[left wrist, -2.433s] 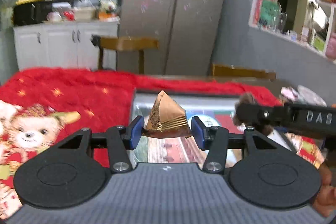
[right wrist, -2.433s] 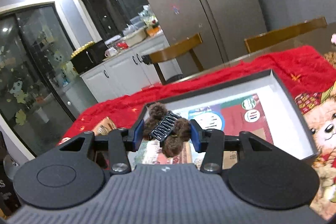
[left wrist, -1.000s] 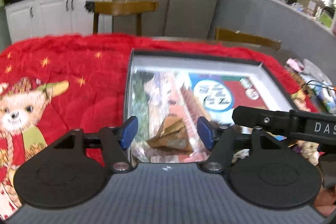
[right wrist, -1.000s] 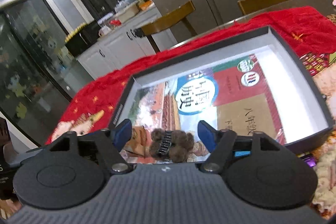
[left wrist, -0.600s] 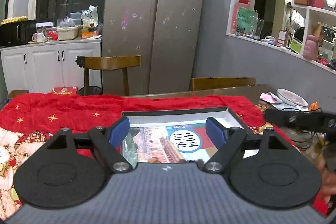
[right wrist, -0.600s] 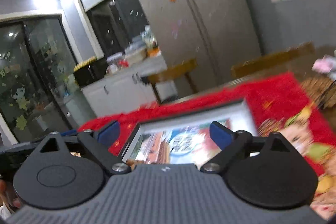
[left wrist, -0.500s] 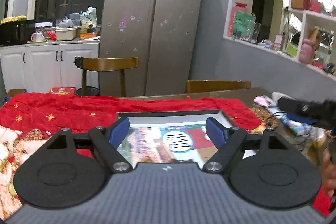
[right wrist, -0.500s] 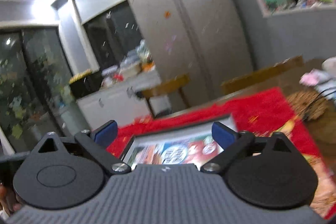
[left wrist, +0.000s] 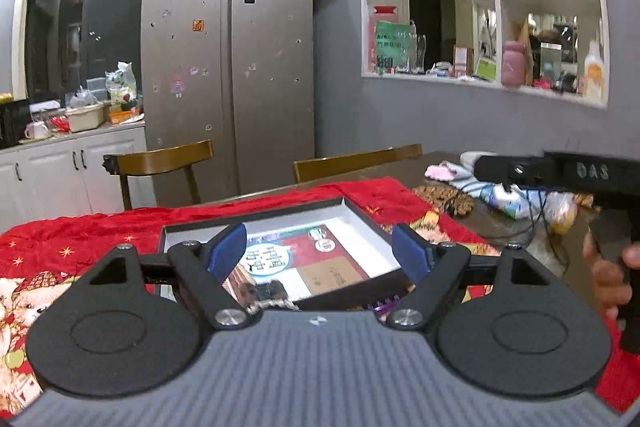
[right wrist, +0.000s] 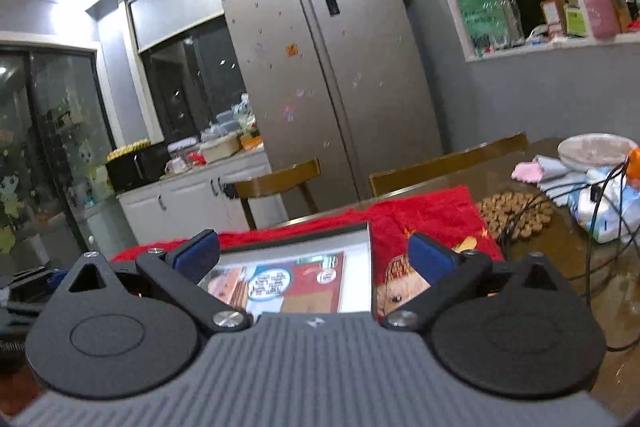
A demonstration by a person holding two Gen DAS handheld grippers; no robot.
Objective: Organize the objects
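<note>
A: Kitchen behind, steel fridge [left wrist: 228, 67] at twelve o'clock, and a red blanket [left wrist: 60, 239] over the table. Where does the job stand?

B: Both tools are empty. The left gripper [left wrist: 319, 253] has its blue pads spread with nothing between them; the right gripper [right wrist: 314, 255] is spread wider, also bare. A hand [left wrist: 608, 275] holds the right tool at three o'clock in the left view.

A: And the box?

B: The shallow box [left wrist: 372, 227] sits on the blanket at about six o'clock, dark outside, white inside, with a printed red and blue sheet on its floor. A brown fuzzy hair clip [left wrist: 266, 291] lies at its near edge.

A: What next?

B: I judge more clutter waits at three o'clock: a beaded mat [right wrist: 516, 213], cloths, cables. Pick one loose item, approach with pads wide, and avoid the black cable [right wrist: 600, 223], which could snag and drag its neighbours.
</note>
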